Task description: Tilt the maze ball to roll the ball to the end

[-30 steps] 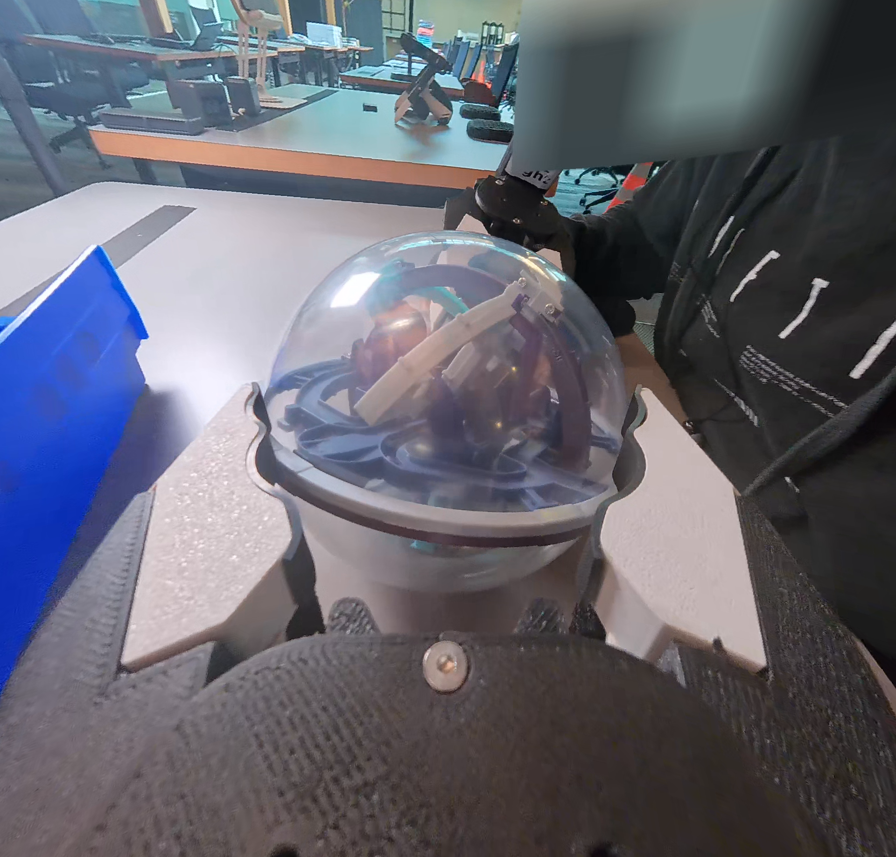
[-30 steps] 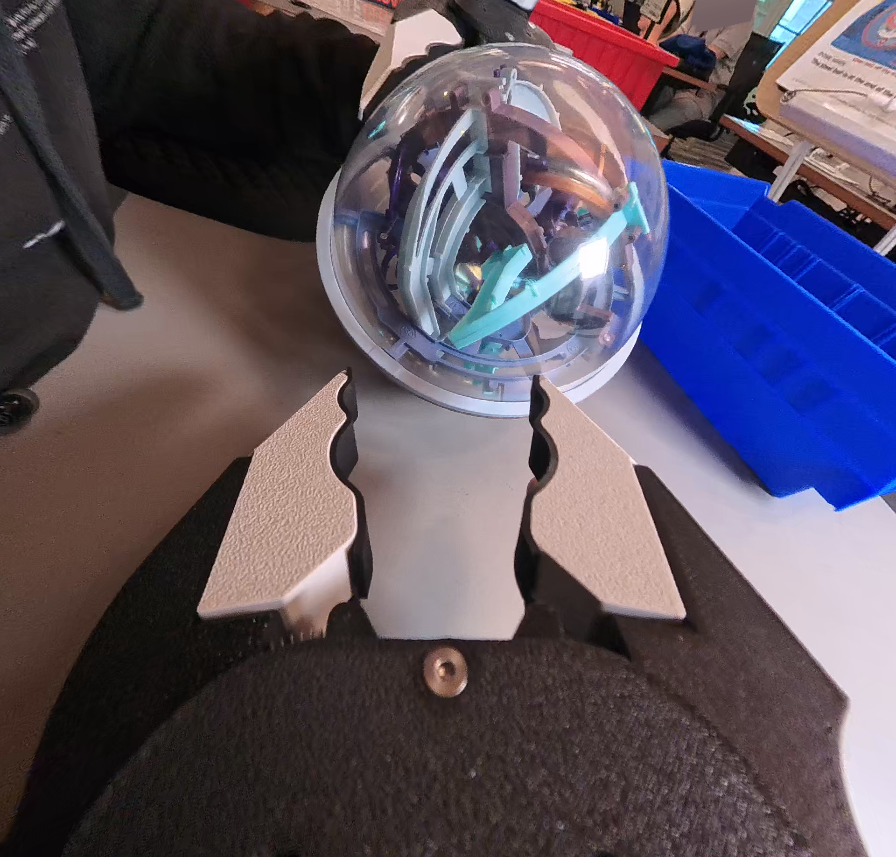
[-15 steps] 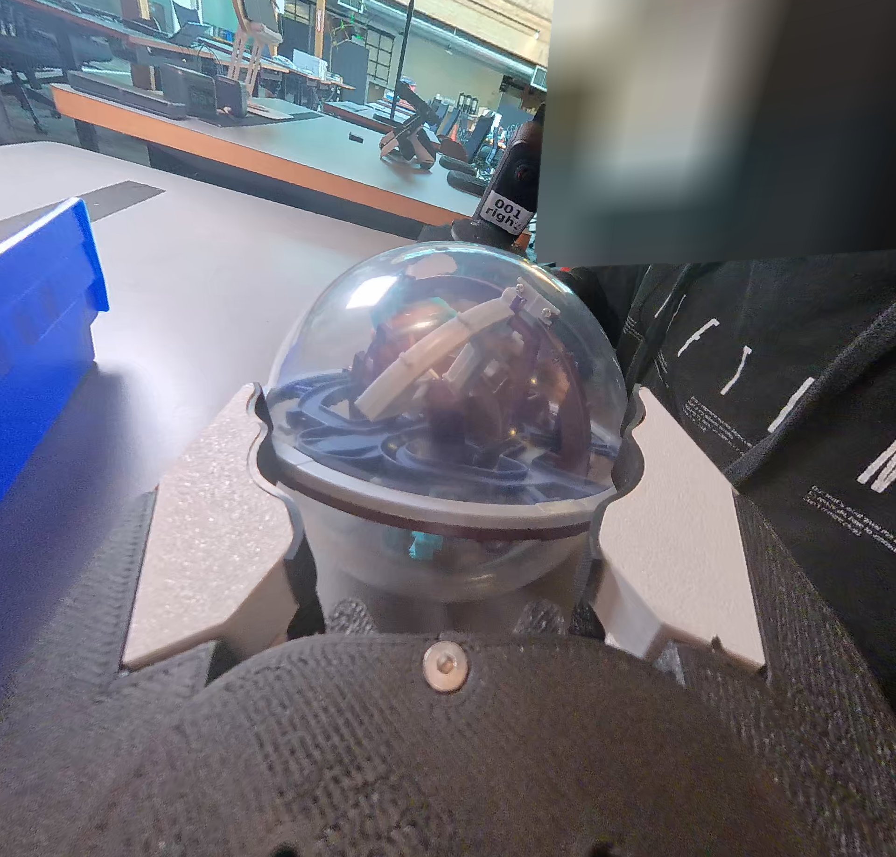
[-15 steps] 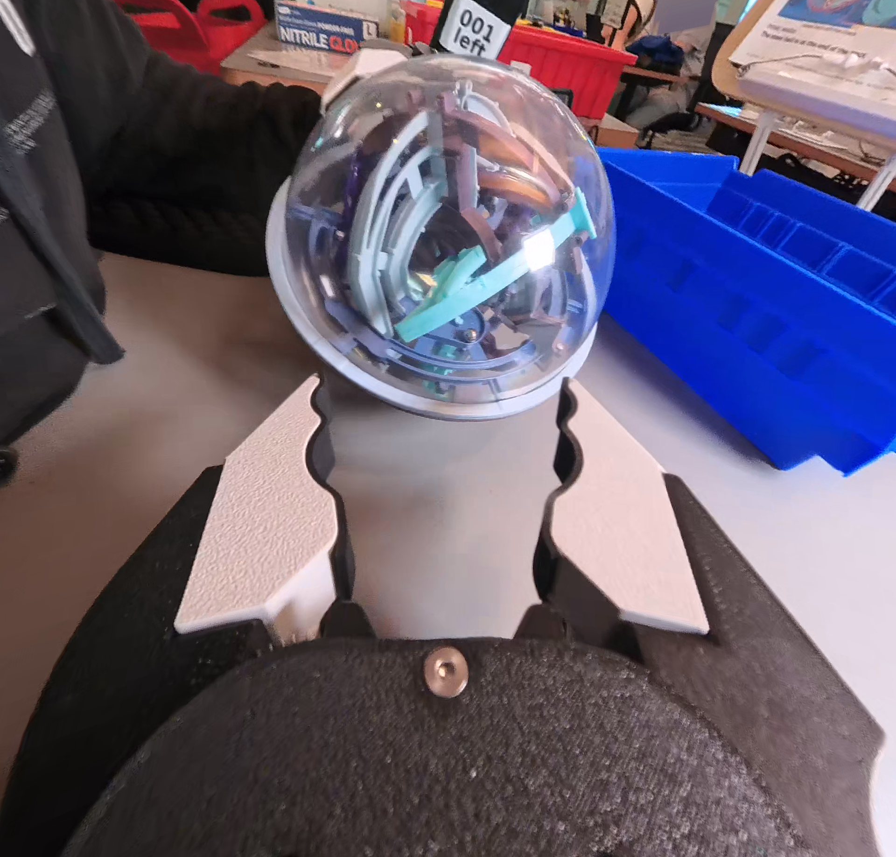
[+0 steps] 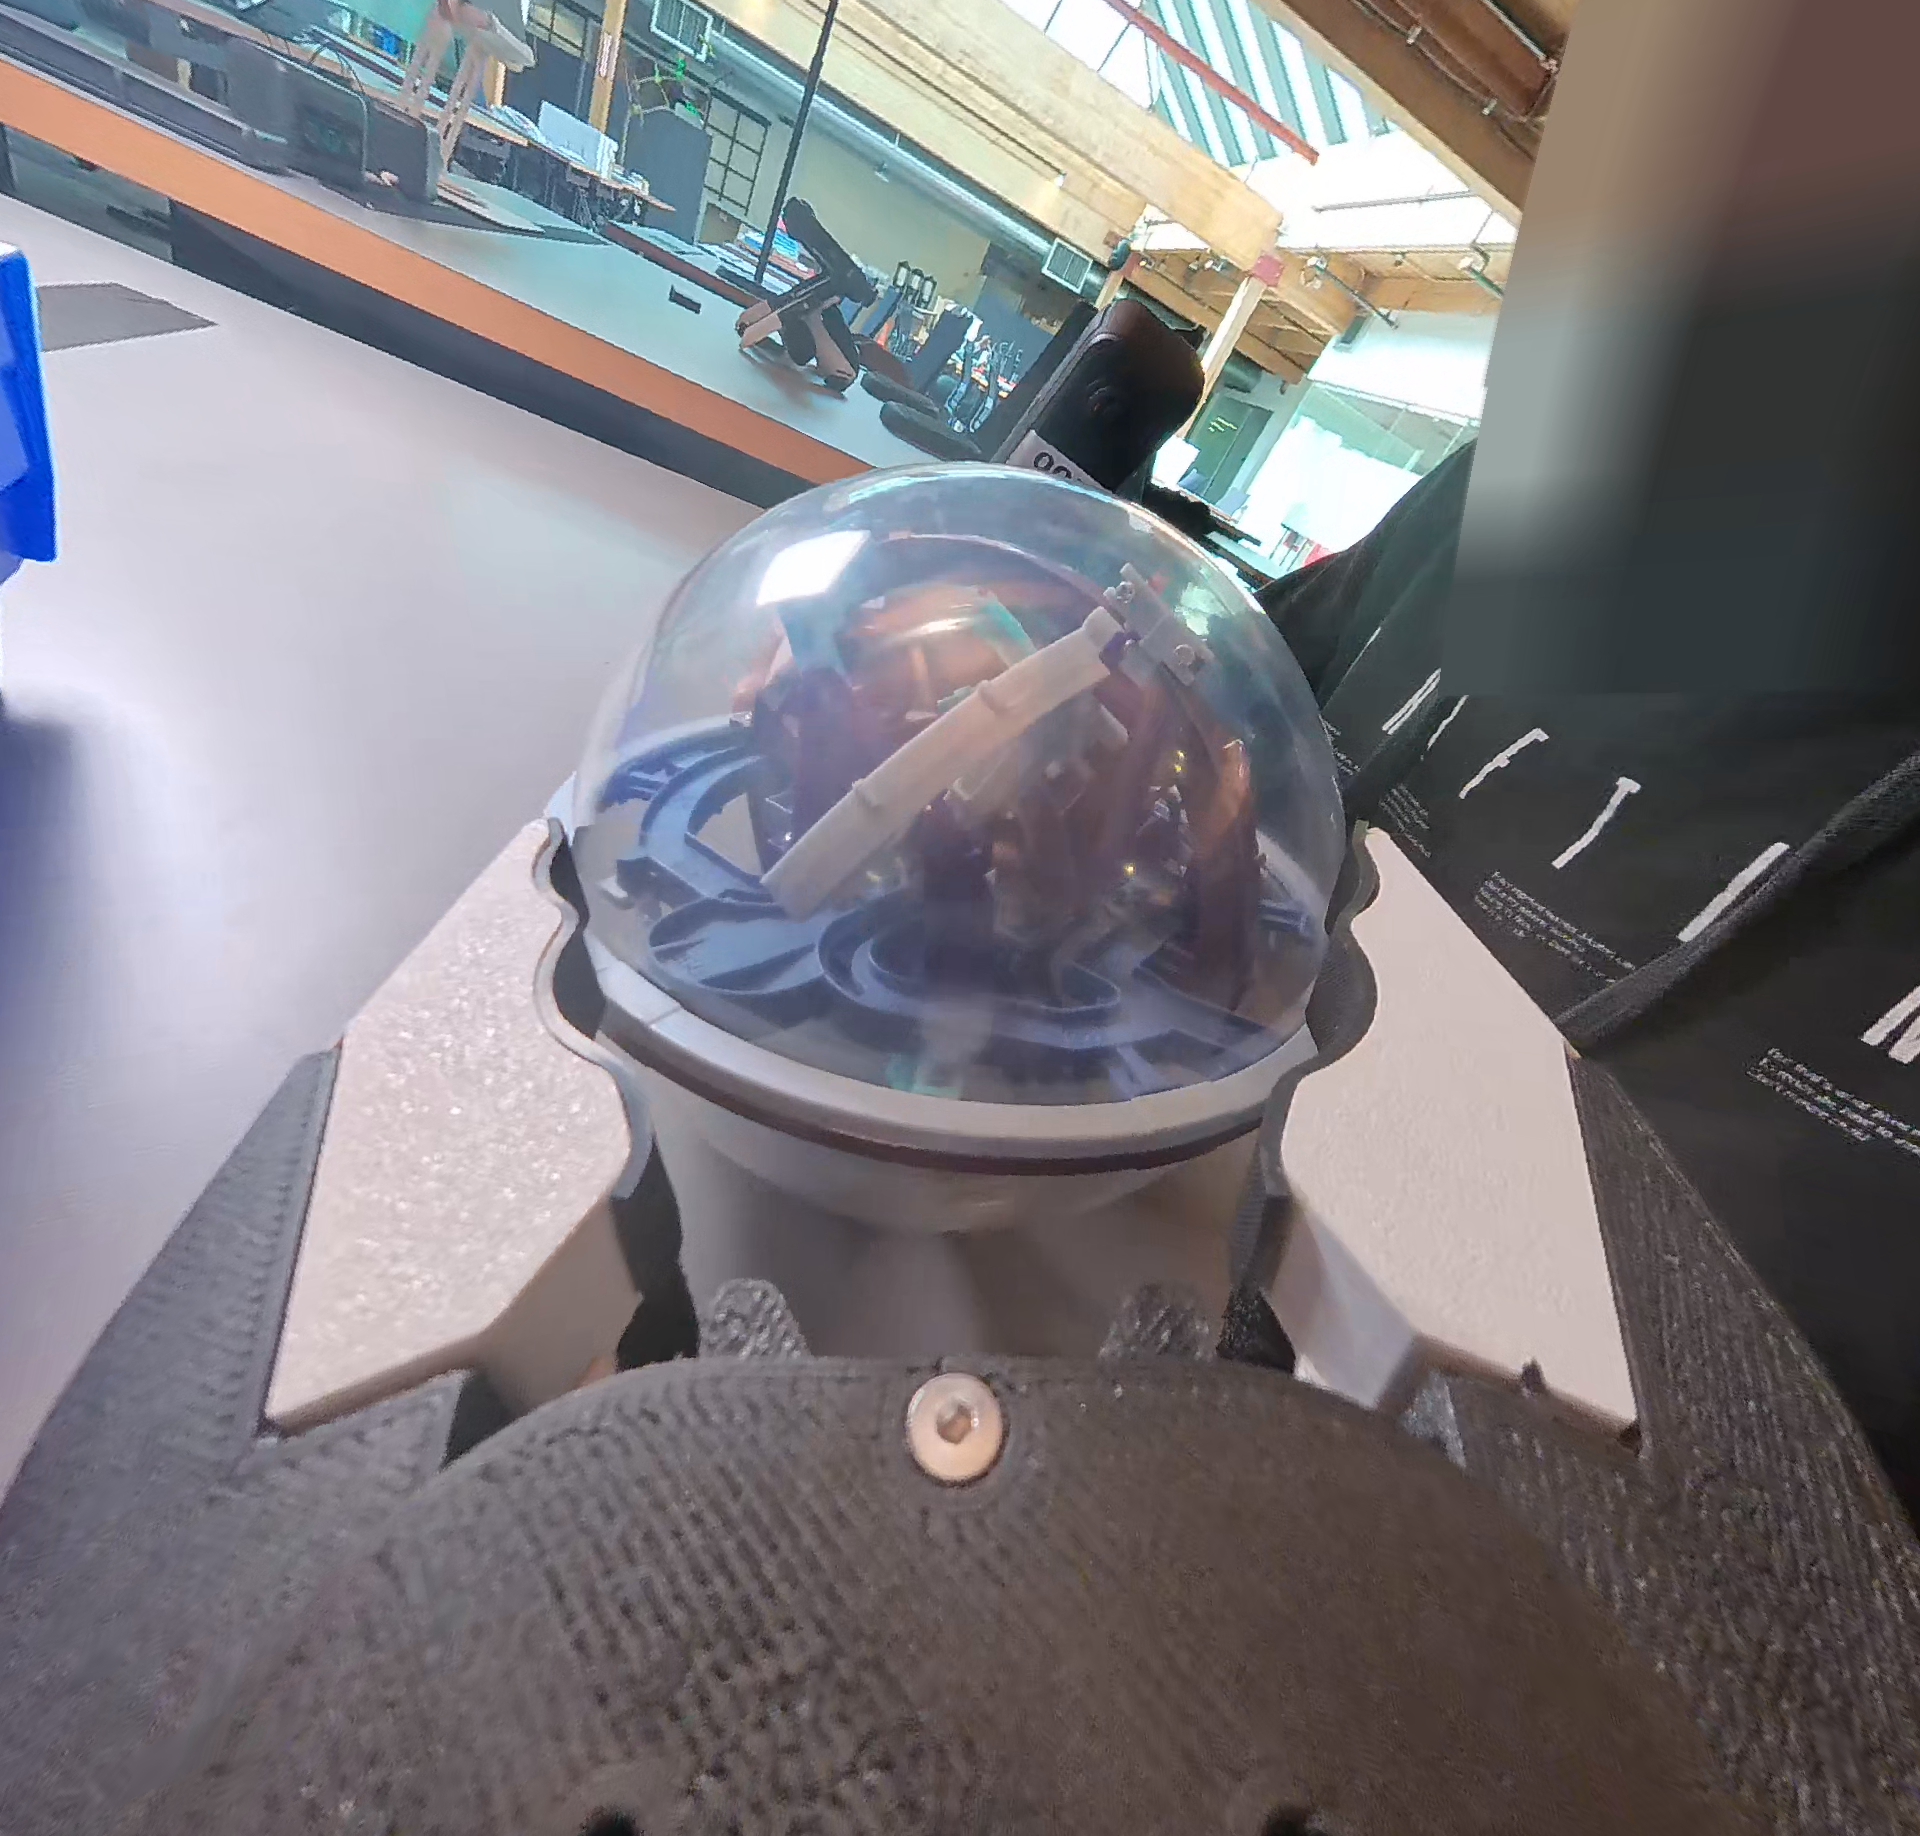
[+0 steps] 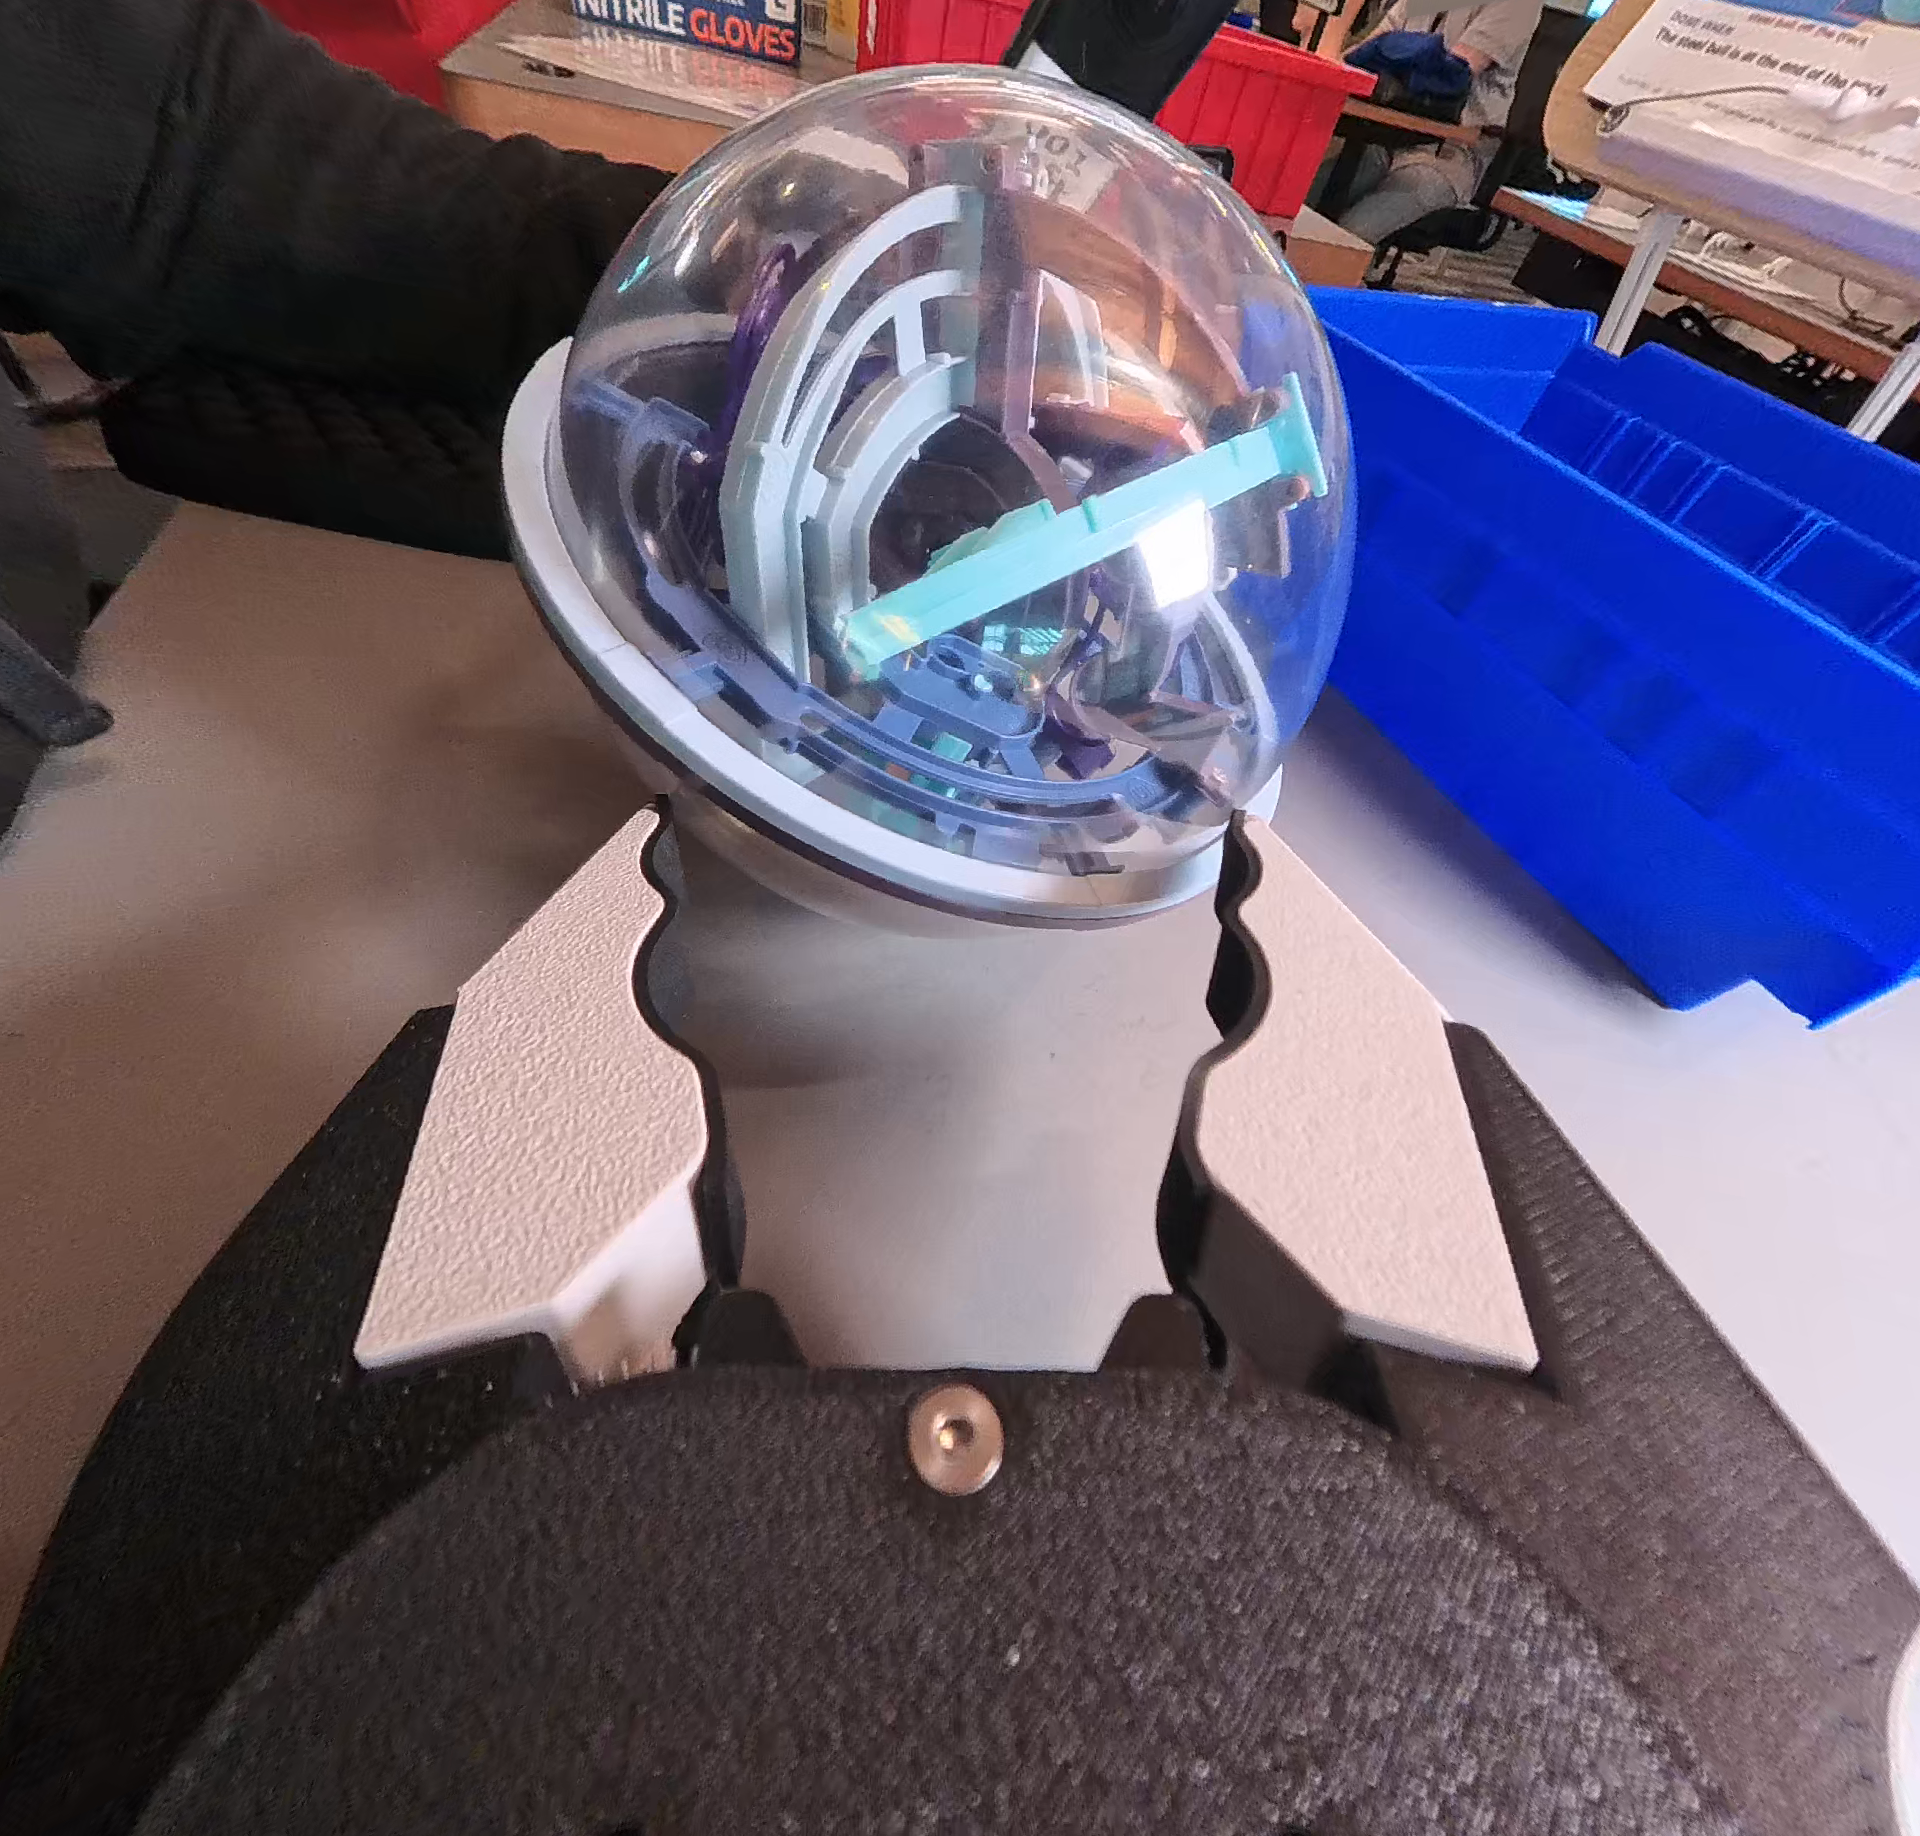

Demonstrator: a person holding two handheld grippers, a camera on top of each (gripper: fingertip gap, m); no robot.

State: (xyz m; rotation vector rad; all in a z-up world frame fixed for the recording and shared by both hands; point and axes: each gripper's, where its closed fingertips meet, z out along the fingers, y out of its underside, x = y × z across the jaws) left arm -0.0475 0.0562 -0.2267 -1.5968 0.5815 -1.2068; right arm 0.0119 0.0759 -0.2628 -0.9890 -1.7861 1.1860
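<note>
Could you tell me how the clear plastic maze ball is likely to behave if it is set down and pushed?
The clear plastic maze ball looks rigid and round, so it would probably roll readily. Its glossy dome may be slippery; the left claw grips around its white rim, which likely helps. The thin inner tracks suggest treating it gently.

blk hoodie point(image 5: 1662, 851) – white print

You had one maze ball point(image 6: 925, 498) in front of you, a clear sphere with one white equator ring. You held two tongs: the left tongs point(image 5: 956, 913) and the right tongs point(image 6: 940, 851), each with two pale fingers. One blue bin point(image 6: 1662, 643) sat on the one grey worktop point(image 6: 260, 851). Behind it stood one box of gloves point(image 6: 686, 15) and one red crate point(image 6: 1278, 113).
</note>
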